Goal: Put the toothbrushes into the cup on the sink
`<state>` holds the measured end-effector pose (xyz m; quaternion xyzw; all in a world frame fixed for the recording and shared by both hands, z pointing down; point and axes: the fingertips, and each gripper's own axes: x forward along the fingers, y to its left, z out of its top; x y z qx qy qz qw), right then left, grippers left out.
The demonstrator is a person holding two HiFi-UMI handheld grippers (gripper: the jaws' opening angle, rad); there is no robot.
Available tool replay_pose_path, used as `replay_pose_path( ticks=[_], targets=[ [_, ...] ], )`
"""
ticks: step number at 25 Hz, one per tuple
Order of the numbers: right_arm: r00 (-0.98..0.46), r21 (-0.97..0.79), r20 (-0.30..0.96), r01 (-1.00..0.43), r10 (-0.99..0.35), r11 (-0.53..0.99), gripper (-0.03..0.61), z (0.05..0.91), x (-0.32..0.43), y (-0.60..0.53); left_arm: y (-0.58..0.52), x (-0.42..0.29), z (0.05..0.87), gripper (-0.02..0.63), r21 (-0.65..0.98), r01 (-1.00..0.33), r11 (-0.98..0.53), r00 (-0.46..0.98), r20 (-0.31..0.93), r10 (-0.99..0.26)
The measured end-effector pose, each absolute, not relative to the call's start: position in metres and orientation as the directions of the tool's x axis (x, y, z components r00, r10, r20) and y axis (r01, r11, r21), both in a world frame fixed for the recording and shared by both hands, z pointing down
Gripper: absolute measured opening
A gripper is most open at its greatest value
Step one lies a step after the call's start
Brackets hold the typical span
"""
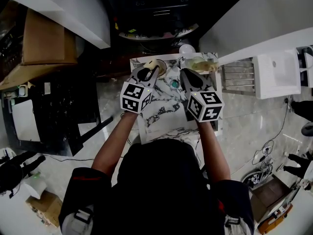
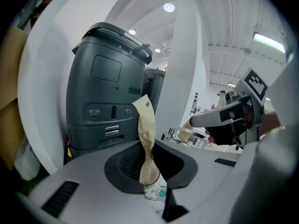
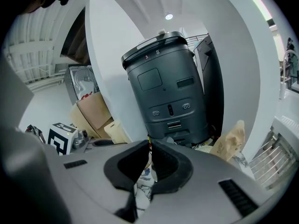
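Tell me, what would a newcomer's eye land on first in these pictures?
The black-and-white patterned cubes on the left gripper and right gripper stand out first, side by side over a marble-patterned top in the middle of the head view. Next comes the tan paper packet standing up between the left gripper's shut jaws. Beyond it, in both gripper views, looms a big dark grey machine.

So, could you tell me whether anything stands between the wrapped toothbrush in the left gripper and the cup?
Seemingly yes: in the head view the right gripper, jaws shut, has its nose between the paper-wrapped toothbrush clamped in the left gripper and the cup just beyond it. Nothing else visibly blocks the way.
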<state>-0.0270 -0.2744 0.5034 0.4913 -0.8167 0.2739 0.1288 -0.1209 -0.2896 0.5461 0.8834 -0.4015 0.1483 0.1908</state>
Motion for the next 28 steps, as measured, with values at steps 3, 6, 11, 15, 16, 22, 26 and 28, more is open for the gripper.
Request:
replay_pose_path(
  ticks=[3, 6, 11, 15, 16, 22, 26, 28],
  targets=[
    [-0.483, -0.322, 0.481, -0.874, -0.732, 0.365, 0.044, 0.504, -0.026, -0.275, -0.287, -0.12, 0.552, 0.045, 0.234, -0.764, -0.602, 0.636, 0.43, -0.64],
    [-0.484, -0.319, 0.483, -0.873, -0.73, 0.368, 0.044, 0.504, -0.027, -0.275, -0.284, -0.121, 0.556, 0.052, 0.245, -0.763, -0.599, 0.638, 0.439, -0.633],
    [-0.488, -0.321, 0.483, -0.871, -0.728, 0.371, 0.044, 0.505, -0.027, -0.275, -0.284, -0.123, 0.559, 0.089, 0.249, -0.773, -0.583, 0.627, 0.44, -0.643],
    [-0.489, -0.322, 0.482, -0.87, -0.727, 0.372, 0.044, 0.504, -0.028, -0.275, -0.284, -0.124, 0.56, 0.13, 0.25, -0.78, -0.574, 0.619, 0.444, -0.648],
    [-0.489, -0.322, 0.481, -0.87, -0.727, 0.372, 0.044, 0.504, -0.027, -0.274, -0.284, -0.124, 0.56, 0.133, 0.25, -0.781, -0.573, 0.618, 0.445, -0.648],
    [-0.49, -0.325, 0.479, -0.87, -0.728, 0.372, 0.044, 0.504, -0.027, -0.273, -0.282, -0.124, 0.561, 0.137, 0.253, -0.781, -0.571, 0.618, 0.449, -0.645],
    [-0.491, -0.328, 0.48, -0.869, -0.727, 0.37, 0.044, 0.505, -0.027, -0.272, -0.28, -0.124, 0.562, 0.137, 0.255, -0.782, -0.569, 0.617, 0.452, -0.644],
    [-0.491, -0.329, 0.48, -0.869, -0.726, 0.37, 0.044, 0.505, -0.027, -0.271, -0.28, -0.124, 0.563, 0.137, 0.256, -0.782, -0.568, 0.616, 0.454, -0.644]
  ],
)
